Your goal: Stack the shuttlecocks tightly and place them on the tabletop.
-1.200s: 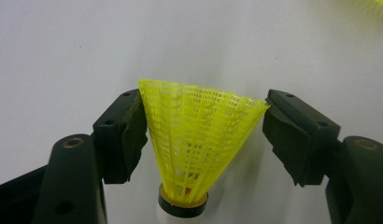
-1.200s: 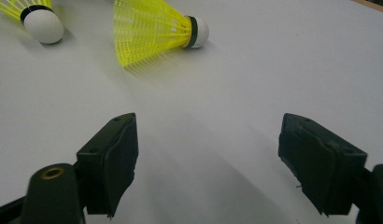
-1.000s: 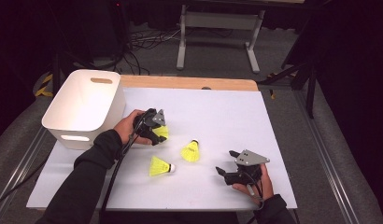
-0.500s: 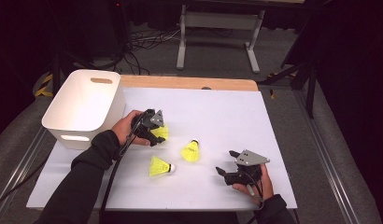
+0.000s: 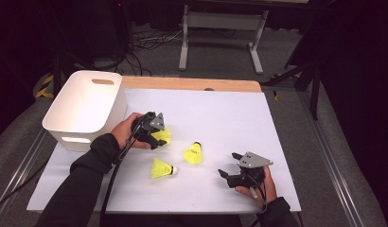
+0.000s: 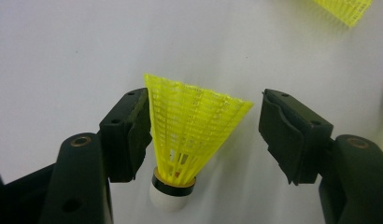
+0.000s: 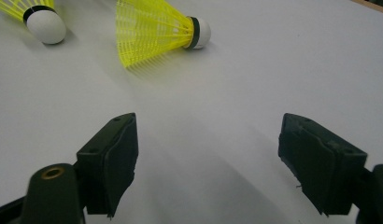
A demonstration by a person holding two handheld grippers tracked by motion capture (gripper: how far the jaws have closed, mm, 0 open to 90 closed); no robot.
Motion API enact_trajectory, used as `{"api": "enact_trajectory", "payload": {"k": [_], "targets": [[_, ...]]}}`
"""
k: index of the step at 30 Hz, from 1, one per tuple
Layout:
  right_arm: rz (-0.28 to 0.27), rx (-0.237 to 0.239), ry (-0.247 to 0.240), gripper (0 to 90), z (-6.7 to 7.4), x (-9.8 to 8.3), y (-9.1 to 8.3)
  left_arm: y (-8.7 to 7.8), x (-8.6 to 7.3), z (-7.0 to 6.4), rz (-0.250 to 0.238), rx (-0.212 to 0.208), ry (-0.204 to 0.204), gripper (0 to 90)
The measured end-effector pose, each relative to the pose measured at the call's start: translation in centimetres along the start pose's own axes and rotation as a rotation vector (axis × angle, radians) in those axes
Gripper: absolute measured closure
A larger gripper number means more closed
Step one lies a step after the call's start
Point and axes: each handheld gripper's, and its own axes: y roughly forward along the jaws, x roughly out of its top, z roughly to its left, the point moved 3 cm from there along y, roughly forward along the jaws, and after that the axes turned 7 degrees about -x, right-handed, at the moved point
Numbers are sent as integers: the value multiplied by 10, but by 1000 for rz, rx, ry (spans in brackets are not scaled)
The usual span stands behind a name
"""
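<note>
The shuttlecock (image 6: 189, 135) in front of you is a bright yellow mesh skirt flaring upward from a white cork ringed with a black band, and in the left gripper view it lies at the centre of the frame on the white table sheet (image 5: 230, 118). Your left gripper (image 6: 203, 135) has it between its jaws: the left-hand jaw touches the skirt's edge, while the right-hand jaw stands clear of it, so the claw is apart and not yet clamped. Compared with the earlier frame, these jaws have just been closing around the skirt. In the high view the shuttlecock sits left of centre, probably resting on the sheet, though the gripper hides its base. Your right gripper (image 5: 228, 171), lower right, holds its jaws wide over bare sheet, unchanged.
</note>
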Motion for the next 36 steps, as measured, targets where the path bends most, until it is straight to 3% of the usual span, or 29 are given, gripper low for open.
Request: {"api": "enact_trajectory", "payload": {"k": [18,25,28,30,36], "targets": [[-13,-12,7,212,-3,1,-3,-13,0,-3,-70,48,-13,285],[-21,-20,7,212,-3,2,-5,-27,1,-13,-130,109,2,239],[-22,-24,8,212,-3,2,-6,-37,-1,-22,-174,154,24,218],[-24,-28,5,212,-4,3,-6,-40,-2,-25,-179,153,27,211],[-26,-37,0,212,-3,4,-7,-53,-8,-40,-225,204,44,178]]}}
